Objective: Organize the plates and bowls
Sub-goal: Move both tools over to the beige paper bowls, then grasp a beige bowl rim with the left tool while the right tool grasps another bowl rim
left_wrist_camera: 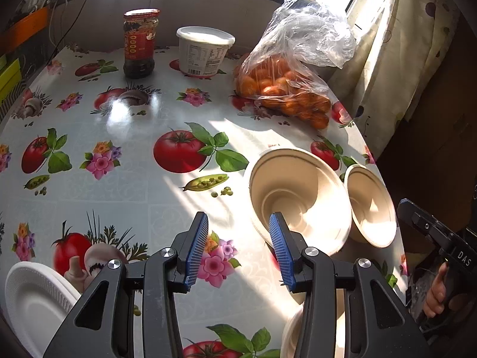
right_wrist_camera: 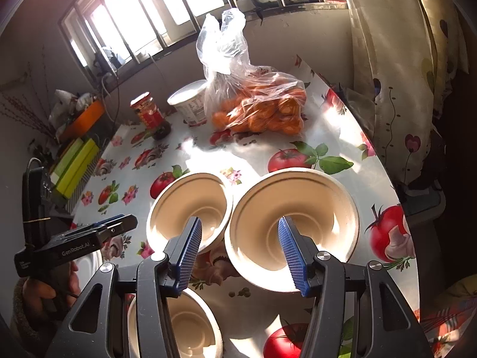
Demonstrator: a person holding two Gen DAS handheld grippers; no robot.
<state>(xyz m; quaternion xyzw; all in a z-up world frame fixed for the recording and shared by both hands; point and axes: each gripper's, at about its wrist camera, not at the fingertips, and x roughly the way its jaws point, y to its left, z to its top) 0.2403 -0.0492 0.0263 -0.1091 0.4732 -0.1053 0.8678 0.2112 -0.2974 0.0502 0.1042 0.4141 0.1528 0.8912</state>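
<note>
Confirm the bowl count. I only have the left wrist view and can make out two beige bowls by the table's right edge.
Observer: Three. The right wrist view shows a third bowl close under that camera, nearer than the left-hand bowl and the right-hand bowl.
Operator: Right gripper state? I only see its side.
Observer: The right gripper is open, with nothing between its fingers, above the two farther bowls.
Operator: Anything in the third bowl?
Observer: No, what shows of its inside is empty.
</note>
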